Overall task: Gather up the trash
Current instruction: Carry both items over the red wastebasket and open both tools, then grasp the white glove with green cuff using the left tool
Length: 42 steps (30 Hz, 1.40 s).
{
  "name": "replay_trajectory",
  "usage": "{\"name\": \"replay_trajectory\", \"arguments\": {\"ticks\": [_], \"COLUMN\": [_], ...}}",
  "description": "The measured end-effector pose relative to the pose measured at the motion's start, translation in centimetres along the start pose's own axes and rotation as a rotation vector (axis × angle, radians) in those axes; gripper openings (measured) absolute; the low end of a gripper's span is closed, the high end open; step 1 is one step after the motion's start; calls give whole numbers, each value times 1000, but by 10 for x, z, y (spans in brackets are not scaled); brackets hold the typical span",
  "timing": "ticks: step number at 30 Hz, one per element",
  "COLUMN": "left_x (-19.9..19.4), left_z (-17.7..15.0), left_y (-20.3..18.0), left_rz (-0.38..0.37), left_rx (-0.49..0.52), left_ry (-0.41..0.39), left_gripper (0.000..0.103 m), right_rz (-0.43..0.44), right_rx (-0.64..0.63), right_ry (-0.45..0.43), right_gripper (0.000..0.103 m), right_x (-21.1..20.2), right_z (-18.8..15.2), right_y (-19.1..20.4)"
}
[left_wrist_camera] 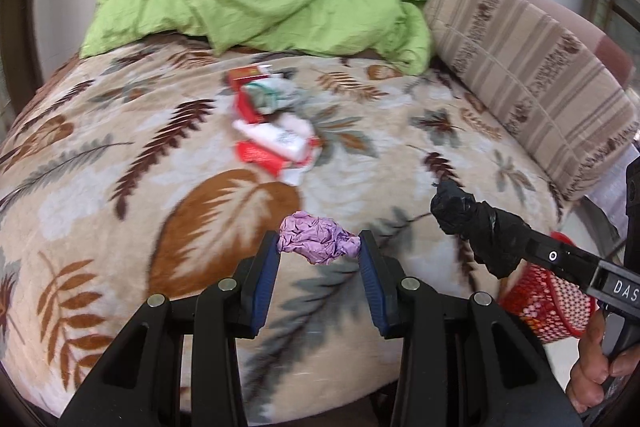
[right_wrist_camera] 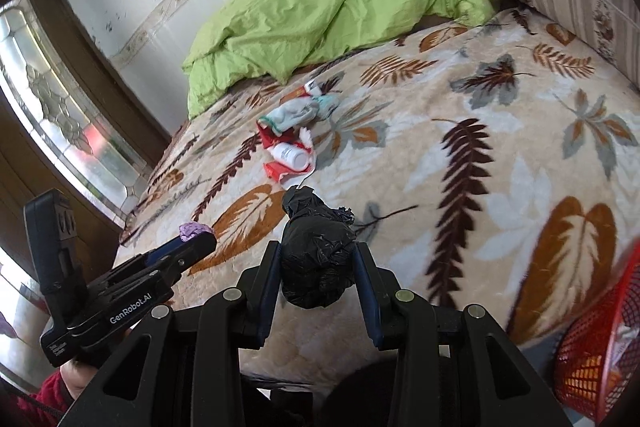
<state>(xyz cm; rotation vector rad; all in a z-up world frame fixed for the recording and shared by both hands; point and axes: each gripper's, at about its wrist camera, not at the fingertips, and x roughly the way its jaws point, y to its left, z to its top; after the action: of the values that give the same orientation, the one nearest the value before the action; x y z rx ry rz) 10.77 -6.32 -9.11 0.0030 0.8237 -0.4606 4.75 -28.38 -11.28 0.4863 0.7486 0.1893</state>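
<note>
My left gripper point(left_wrist_camera: 319, 251) is shut on a crumpled purple wrapper point(left_wrist_camera: 316, 237), held above the near part of the bed; the wrapper also shows in the right wrist view point(right_wrist_camera: 193, 229). My right gripper point(right_wrist_camera: 316, 259) is shut on a crumpled black plastic bag point(right_wrist_camera: 316, 251), which also shows in the left wrist view point(left_wrist_camera: 472, 223). A pile of trash point(left_wrist_camera: 272, 119) lies mid-bed: red packets, a white bottle point(right_wrist_camera: 290, 154) and a pale crumpled cloth point(right_wrist_camera: 296, 113). A red mesh basket point(right_wrist_camera: 600, 343) stands at the bed's near right corner, also in the left wrist view point(left_wrist_camera: 548, 303).
The bed has a leaf-patterned blanket point(left_wrist_camera: 120, 167). A green quilt point(left_wrist_camera: 248, 7) is bunched at the far end. A striped cushion point(left_wrist_camera: 532, 67) lines the right side. A wooden door with patterned glass point(right_wrist_camera: 60, 115) is on the left.
</note>
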Motion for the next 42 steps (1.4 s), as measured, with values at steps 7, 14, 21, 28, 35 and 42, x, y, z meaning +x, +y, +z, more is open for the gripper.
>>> {"name": "replay_trajectory", "arguments": {"ticks": [7, 14, 21, 28, 35, 42], "left_x": [5, 9, 23, 39, 35, 30], "left_z": [10, 19, 3, -15, -1, 9], "left_y": [-78, -179, -282, -325, -269, -181], "left_rz": [-121, -307, -463, -505, -418, -265], "left_rx": [143, 288, 430, 496, 406, 288], "left_ry": [32, 74, 161, 229, 200, 161], "left_gripper": [38, 39, 39, 63, 64, 64], "right_rz": [-64, -212, -367, -467, -413, -279], "right_rx": [126, 272, 416, 474, 419, 286], "right_ry": [-92, -189, -258, -284, -289, -212], "right_gripper": [38, 38, 38, 49, 50, 50], "right_x": [-64, -140, -207, -234, -223, -162], "right_z": [0, -18, -47, -59, -45, -14], "right_y": [-52, -117, -176, -199, -187, -140]}}
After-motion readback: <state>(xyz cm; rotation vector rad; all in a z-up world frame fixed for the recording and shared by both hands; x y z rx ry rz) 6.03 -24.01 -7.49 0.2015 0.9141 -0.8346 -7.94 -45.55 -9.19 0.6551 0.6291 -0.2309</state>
